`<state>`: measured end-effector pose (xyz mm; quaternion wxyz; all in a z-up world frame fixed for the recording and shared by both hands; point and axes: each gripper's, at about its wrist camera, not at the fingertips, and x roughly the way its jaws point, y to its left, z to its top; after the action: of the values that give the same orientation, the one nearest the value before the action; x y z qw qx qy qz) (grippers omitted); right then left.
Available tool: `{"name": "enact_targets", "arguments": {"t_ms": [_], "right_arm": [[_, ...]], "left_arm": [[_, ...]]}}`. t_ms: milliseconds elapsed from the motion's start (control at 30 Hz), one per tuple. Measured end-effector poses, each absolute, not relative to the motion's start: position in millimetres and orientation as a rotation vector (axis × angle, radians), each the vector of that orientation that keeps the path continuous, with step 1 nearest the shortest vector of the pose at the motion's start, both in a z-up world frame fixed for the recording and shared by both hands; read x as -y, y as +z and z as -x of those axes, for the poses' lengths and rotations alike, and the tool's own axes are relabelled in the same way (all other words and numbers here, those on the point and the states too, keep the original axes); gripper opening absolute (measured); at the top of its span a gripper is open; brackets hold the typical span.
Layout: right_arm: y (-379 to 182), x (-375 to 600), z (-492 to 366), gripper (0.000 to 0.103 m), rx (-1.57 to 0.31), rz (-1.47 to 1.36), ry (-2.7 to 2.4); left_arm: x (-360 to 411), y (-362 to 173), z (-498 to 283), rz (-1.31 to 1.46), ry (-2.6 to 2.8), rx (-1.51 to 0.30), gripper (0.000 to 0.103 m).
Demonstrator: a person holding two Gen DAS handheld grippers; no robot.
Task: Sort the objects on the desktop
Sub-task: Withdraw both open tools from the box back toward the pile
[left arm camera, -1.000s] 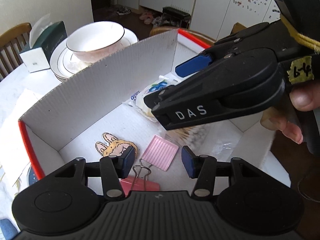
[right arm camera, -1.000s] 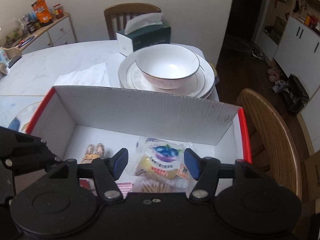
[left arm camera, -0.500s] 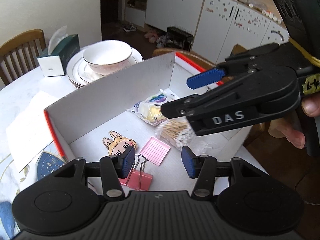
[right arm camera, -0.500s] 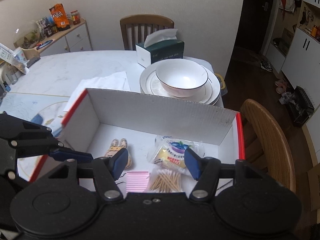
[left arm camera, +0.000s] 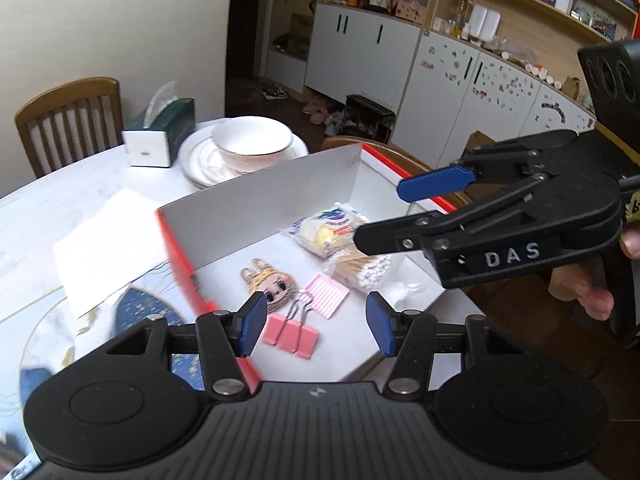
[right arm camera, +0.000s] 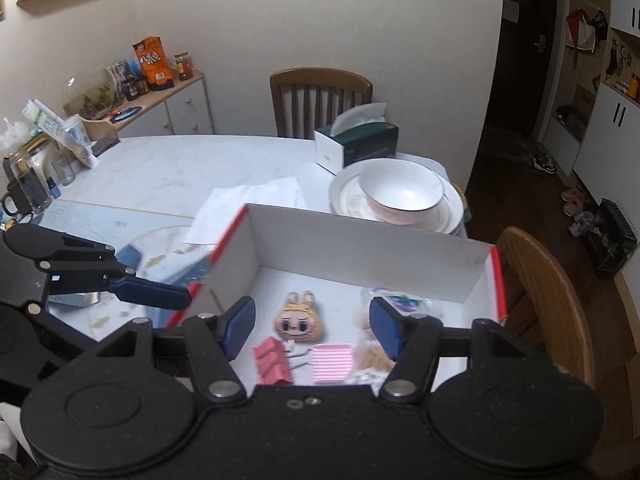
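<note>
Box (left arm camera: 280,208), white w/ red rim, on desk (right arm camera: 168,168): holds rabbit-face charm (left arm camera: 268,284), pink binder clips (left arm camera: 290,334), pink striped pad (left arm camera: 326,294), cotton swabs (left arm camera: 368,270), snack pack (left arm camera: 326,232). Sorting looks mostly done; no loose small items seen outside.
Left gripper (left arm camera: 316,328): jaws just widened, spread, empty; clips below, between the tips.
Right gripper (right arm camera: 312,328): spread, empty; charm just beyond.

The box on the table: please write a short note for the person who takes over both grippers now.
Left gripper: open, empty; its jaws have just been opening.
Right gripper: open, empty.
Both hang above the box.
In the box: rabbit-ear charm, pink binder clips, pink striped card, cotton swabs bag, snack packet.
Done: these five are in the box.
Left: I see no other small things loose on the table.
</note>
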<state>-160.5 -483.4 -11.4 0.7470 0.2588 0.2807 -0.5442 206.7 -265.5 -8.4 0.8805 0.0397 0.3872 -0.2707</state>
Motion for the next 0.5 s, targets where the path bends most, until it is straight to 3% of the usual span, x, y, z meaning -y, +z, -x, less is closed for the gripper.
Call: {"name": "enact_targets", "arguments": {"t_ms": [133, 500], "right_arm": [[-7, 475, 136, 0.066, -0.610, -0.555, -1.187], [-2, 464, 55, 0.069, -0.599, -0.580, -1.179]], "left_arm": [[238, -3, -193, -0.071, -0.548, -0.779, 0.064], [144, -3, -166, -0.045, -0.504, -0.742, 0.071]]}}
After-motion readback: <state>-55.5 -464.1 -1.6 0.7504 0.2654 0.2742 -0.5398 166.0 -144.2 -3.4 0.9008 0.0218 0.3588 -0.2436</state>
